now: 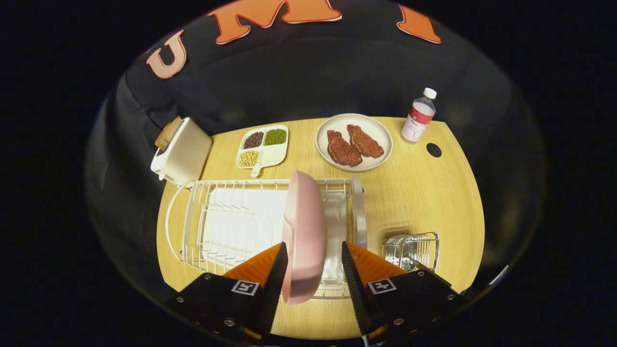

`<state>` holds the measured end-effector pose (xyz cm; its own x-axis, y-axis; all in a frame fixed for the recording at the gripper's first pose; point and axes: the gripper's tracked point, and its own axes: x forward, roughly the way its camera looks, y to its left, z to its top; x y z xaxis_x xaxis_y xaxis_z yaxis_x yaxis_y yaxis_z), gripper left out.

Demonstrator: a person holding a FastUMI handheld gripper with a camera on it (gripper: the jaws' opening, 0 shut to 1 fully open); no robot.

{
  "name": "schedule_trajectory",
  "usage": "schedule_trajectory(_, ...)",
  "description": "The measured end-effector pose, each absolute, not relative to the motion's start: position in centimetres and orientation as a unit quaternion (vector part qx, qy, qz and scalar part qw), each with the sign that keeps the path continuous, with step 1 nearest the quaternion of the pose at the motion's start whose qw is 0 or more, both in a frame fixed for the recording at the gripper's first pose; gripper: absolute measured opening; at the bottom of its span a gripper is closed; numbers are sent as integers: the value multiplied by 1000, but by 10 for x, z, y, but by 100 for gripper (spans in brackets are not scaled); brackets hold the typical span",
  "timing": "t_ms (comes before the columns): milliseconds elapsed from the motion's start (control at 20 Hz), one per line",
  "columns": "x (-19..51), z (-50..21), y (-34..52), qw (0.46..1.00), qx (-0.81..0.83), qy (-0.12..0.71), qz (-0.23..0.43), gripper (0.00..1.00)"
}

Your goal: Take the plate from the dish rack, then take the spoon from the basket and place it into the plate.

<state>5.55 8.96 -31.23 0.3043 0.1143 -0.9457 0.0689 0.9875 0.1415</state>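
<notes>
The gripper (314, 270) stands open over the near end of the dish rack (231, 226), its fingers spread to either side of the pink plate (304, 231). The plate stands on edge in the rack, upright with a slight lean, and its lower rim sits in the gap between the fingers – the left finger looks to be touching or all but touching the rim, while a clear gap shows between the plate and the right finger, so the plate is not clamped.

The rack is a white wire frame resting on the wooden counter (424, 193), stretching from just ahead of the fingers away to the left; apart from the plate its slots look bare, with a pale tray under the wires. Just beside the right finger, close to the rack's right end, sits a small wire basket (413, 249) – whether the spoon lies in it cannot be made out from here.

Beyond the rack, further along the counter, lie three things in a row. To the left stands a cream toaster (182, 152) with a slice of bread (167, 134) sticking out of its top. Straight ahead is a white divided dish (263, 146) holding dark, green and yellowish beans in separate compartments. To the right of that is a round white plate (354, 142) carrying two pieces of reddish-brown meat (354, 144). Furthest right, near the counter's far edge, a clear bottle (419, 116) with a white cap stands upright, and a dark round hole (434, 150) shows in the counter just near it
</notes>
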Motion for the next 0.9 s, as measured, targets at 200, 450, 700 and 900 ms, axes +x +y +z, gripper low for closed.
schedule_trajectory(200, 52, -317, 91, 789, 54, 611, -19, 31)
schedule_trajectory(450, 65, -300, 83, 812, -60, 577, -65, 23)
schedule_trajectory(700, 85, -272, 103, 828, -188, 519, -95, 20)
schedule_trajectory(900, 85, -261, 106, 821, -253, 497, -120, 18)
